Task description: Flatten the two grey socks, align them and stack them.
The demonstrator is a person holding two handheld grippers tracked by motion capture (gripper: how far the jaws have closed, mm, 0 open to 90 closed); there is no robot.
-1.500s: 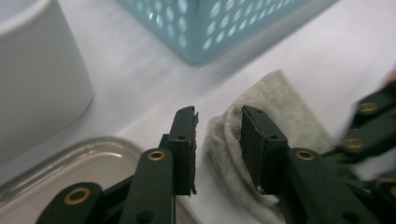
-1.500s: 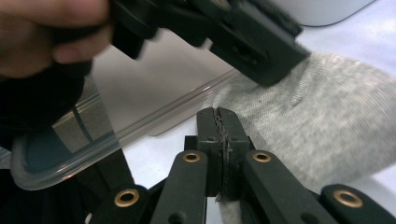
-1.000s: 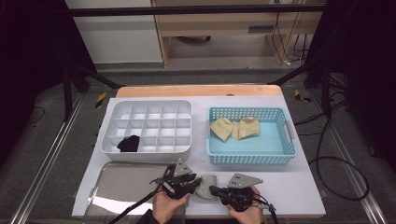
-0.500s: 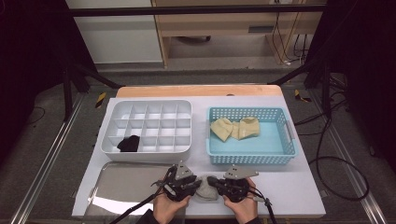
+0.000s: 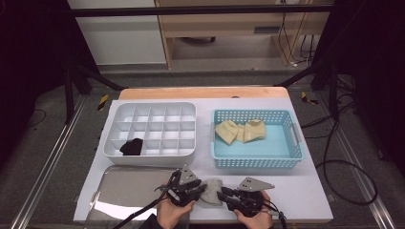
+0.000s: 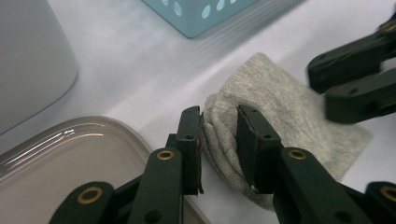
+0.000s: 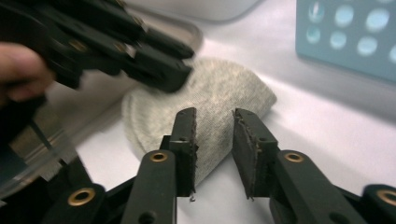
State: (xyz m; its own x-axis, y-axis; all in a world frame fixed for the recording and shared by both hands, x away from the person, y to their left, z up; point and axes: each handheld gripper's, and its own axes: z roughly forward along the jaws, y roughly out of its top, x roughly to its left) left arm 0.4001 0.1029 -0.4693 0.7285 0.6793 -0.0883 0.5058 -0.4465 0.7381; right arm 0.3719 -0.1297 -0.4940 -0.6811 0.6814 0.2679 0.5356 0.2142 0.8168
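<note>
Your grey sock point(image 5: 210, 191) lies folded on the table's near edge, between the tray point(image 5: 119, 191) and your right gripper point(image 5: 224, 194). Your left gripper point(image 6: 219, 135) pinches a bunched fold; the right's jaws have just been opening, nothing pressed between them. The organizer point(image 5: 150, 131) holds a black sock point(image 5: 131, 147), the basket point(image 5: 258, 138) two yellow ones point(image 5: 240, 130).

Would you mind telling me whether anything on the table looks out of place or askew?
Nothing looks spilled or damaged. The grey sock lies bunched at the table's front edge, its fold pinched in the left gripper. One dark item sits alone in the white divided tray, which otherwise looks empty.
</note>
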